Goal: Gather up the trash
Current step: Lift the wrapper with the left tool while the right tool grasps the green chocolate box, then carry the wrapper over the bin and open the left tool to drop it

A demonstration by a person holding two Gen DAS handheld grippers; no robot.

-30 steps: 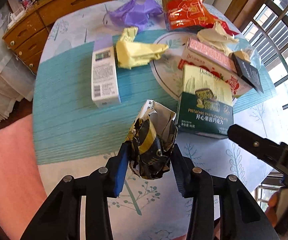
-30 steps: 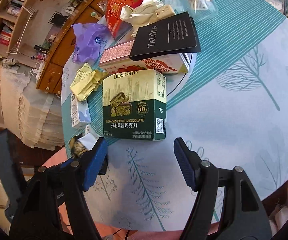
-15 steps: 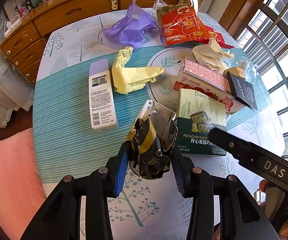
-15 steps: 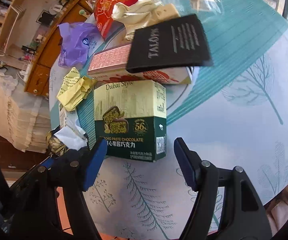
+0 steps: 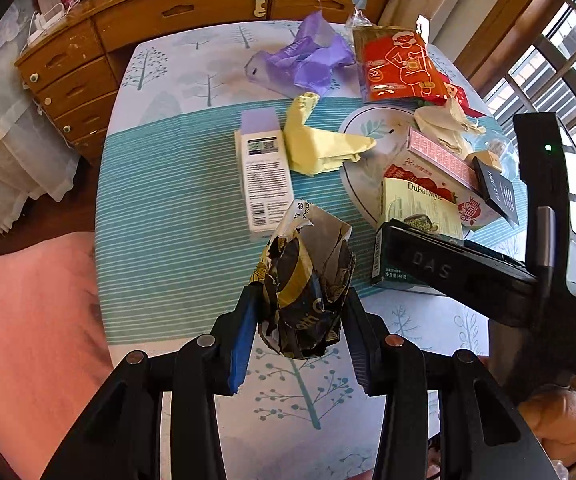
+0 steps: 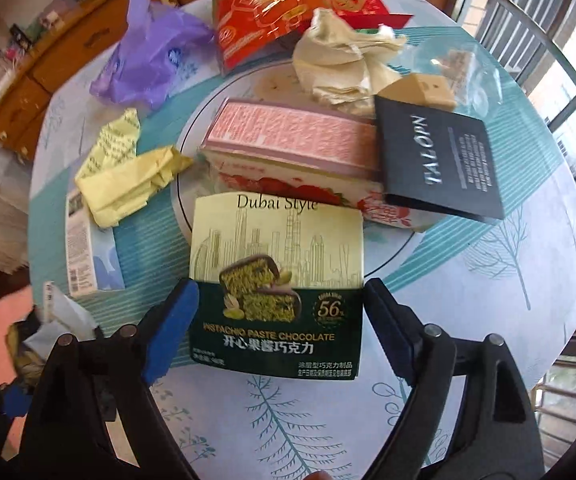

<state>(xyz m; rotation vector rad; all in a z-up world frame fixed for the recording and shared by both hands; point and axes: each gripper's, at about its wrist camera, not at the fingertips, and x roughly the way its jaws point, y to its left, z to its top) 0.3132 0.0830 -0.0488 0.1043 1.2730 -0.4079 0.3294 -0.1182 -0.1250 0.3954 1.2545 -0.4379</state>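
Closest to me, my left gripper (image 5: 300,316) is clamped on a crumpled black-and-gold wrapper (image 5: 308,292), held up off the table (image 5: 192,240). Beside it, my right gripper (image 6: 280,320) points down over the green and cream chocolate box (image 6: 278,280); its jaws are opening, one on each side of the box, and the pads do not seem to press it yet. The box lies flat at the near edge of a round plate (image 6: 404,248).

I judge this the approach to the second pickup: one piece of trash is in hand, the box is next. The next move calls for lowering the right jaws evenly down both sides of the box, then closing.

Further off lie a white carton (image 5: 264,176), a yellow wrapper (image 5: 320,148), a pink box (image 6: 288,136) and a black card (image 6: 440,160). Farthest are a purple bag (image 5: 308,60) and a red packet (image 5: 400,64).
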